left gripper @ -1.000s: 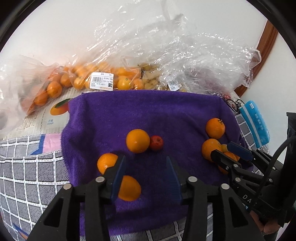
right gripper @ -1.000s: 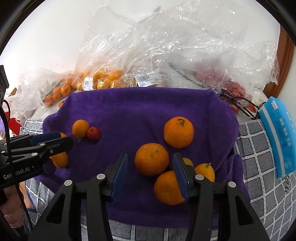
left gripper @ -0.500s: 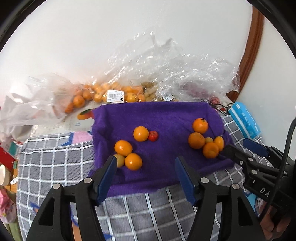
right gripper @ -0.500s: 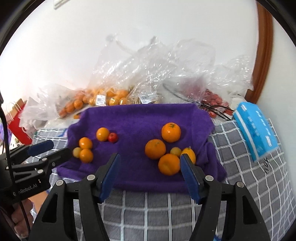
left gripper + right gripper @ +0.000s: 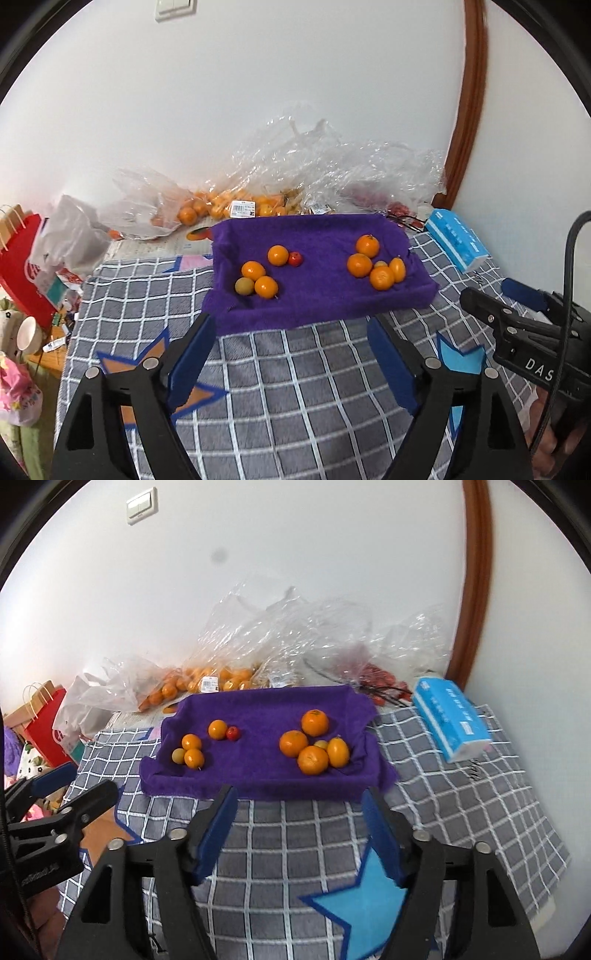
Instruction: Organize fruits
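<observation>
Left wrist view
Surface: fuzzy grey blanket [image 5: 295, 369] with a white grid and star patches, against a plain white wall [image 5: 258, 92].
Towel: purple, plush, roughly rectangular [image 5: 321, 295], edges turned up, lying on the blanket.
Left group: three round oranges [image 5: 277, 255], one small red fruit [image 5: 295, 259] touching the rear orange, one pale yellow-green fruit [image 5: 244, 286] at the near corner.
Right group: three round oranges [image 5: 359, 265], one oval orange-yellow fruit [image 5: 397, 269], one small yellowish fruit half hidden among them.
Bags: crinkled clear plastic [image 5: 295, 177] behind the towel, holding more oranges, price labels showing.
Tissue pack: blue, soft, oblong [image 5: 456, 240], right of the towel.
Left gripper: [image 5: 291, 354] black arms, blue pads, spread wide, holding nothing, over the blanket near the towel's front edge.
Right gripper: [image 5: 487, 295] seen from the side at the right; I cannot tell its spread from this view.

Right wrist view
Towel: same purple cloth [image 5: 258, 775], both fruit groups well apart on it.
Count: six oranges [image 5: 293, 743], one red fruit [image 5: 232, 733], one oval fruit [image 5: 338, 752], two small pale fruits.
Right gripper: [image 5: 299, 819] blue pads wide apart, nothing between them, just short of the towel.
Left gripper: [image 5: 66, 786] at the left edge, seen side-on.
Red bag: paper, with handles [image 5: 44, 716], far left.
</observation>
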The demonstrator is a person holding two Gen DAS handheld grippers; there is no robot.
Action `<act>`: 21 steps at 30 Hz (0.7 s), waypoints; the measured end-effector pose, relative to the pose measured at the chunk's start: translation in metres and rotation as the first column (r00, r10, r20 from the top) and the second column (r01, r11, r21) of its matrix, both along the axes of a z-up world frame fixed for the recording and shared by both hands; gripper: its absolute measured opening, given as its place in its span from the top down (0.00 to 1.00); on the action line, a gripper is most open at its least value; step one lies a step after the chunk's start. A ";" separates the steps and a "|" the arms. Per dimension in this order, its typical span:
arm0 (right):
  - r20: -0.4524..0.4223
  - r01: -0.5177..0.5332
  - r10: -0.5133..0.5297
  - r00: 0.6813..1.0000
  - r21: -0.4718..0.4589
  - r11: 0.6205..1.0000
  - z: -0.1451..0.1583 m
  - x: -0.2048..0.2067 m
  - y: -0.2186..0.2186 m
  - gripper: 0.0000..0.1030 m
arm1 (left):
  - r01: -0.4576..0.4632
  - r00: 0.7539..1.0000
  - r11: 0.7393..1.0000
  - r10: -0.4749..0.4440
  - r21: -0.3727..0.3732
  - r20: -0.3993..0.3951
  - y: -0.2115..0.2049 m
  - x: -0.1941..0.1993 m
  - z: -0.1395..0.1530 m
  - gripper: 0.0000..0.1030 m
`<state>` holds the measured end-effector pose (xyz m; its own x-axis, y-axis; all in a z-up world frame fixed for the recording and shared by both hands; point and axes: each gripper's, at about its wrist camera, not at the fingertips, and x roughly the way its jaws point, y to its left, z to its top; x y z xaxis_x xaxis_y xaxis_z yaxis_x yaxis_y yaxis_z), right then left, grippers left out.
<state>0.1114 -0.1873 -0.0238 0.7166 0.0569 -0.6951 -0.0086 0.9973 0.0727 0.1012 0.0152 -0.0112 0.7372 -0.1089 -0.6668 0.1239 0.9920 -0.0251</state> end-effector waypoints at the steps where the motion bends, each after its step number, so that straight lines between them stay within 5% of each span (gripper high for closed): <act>1: 0.011 0.003 -0.003 1.000 0.002 1.000 0.002 -0.007 -0.001 0.19 | -0.006 1.000 1.000 0.006 0.001 0.005 0.000 -0.006 0.001 0.17; 11: 0.079 0.009 -0.009 0.997 0.010 1.000 0.013 -0.069 -0.010 0.03 | -0.039 0.997 0.999 0.040 -0.003 0.061 -0.006 -0.070 0.009 0.13; 21: 0.108 0.020 -0.021 0.994 0.006 1.000 0.021 -0.122 -0.021 0.02 | -0.057 0.993 0.998 0.061 -0.040 0.106 -0.012 -0.112 0.016 0.13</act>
<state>-0.0107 -0.2086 -0.0032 0.7887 0.0445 -0.6132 0.0038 0.9970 0.0773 -0.0111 0.0033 0.0045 0.8099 -0.0868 -0.5801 0.0696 0.9962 -0.0519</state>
